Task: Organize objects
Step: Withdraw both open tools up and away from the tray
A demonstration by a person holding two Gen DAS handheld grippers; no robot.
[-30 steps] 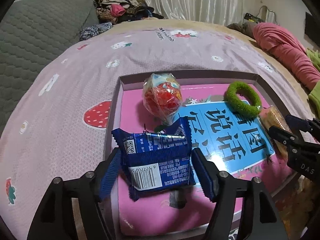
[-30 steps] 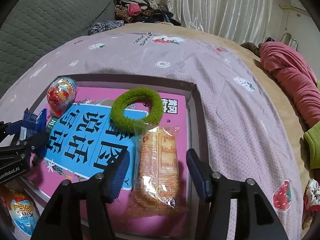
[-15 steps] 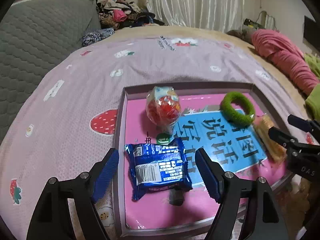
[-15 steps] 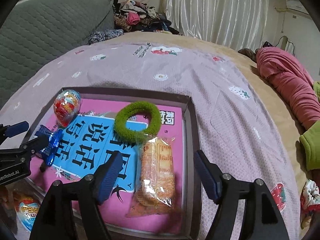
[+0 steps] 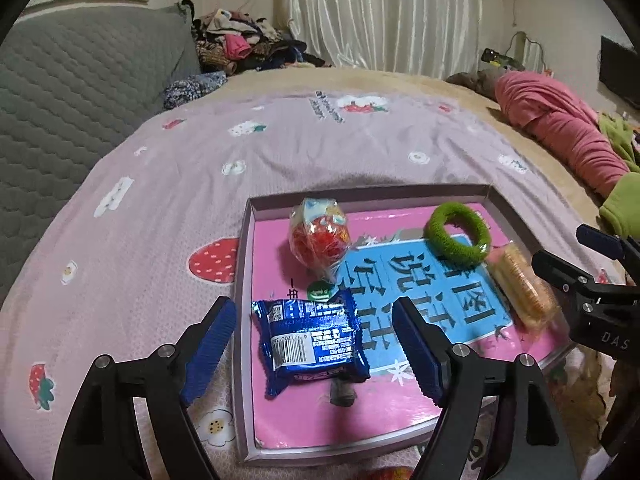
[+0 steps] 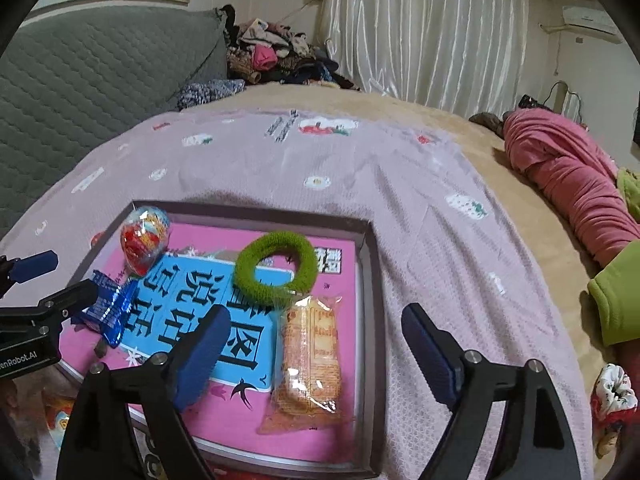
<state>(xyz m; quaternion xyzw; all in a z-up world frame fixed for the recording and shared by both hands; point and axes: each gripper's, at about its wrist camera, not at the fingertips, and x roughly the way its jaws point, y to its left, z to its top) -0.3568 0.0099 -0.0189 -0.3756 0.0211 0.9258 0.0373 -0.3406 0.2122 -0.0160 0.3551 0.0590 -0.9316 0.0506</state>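
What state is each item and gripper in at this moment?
blue snack packet: lying flat in tray, released.
cracker pack: lying flat in tray, released.
green hair tie: in tray, overlapping cracker pack.
wrapped toy egg: resting in tray.
tray: on bedspread.
left gripper: jaws opening, empty.
right gripper: jaws opening, empty.

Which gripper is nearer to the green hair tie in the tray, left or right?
Right. The right gripper is just in front of the green hair tie. The left gripper is farther away, over the blue snack packet.
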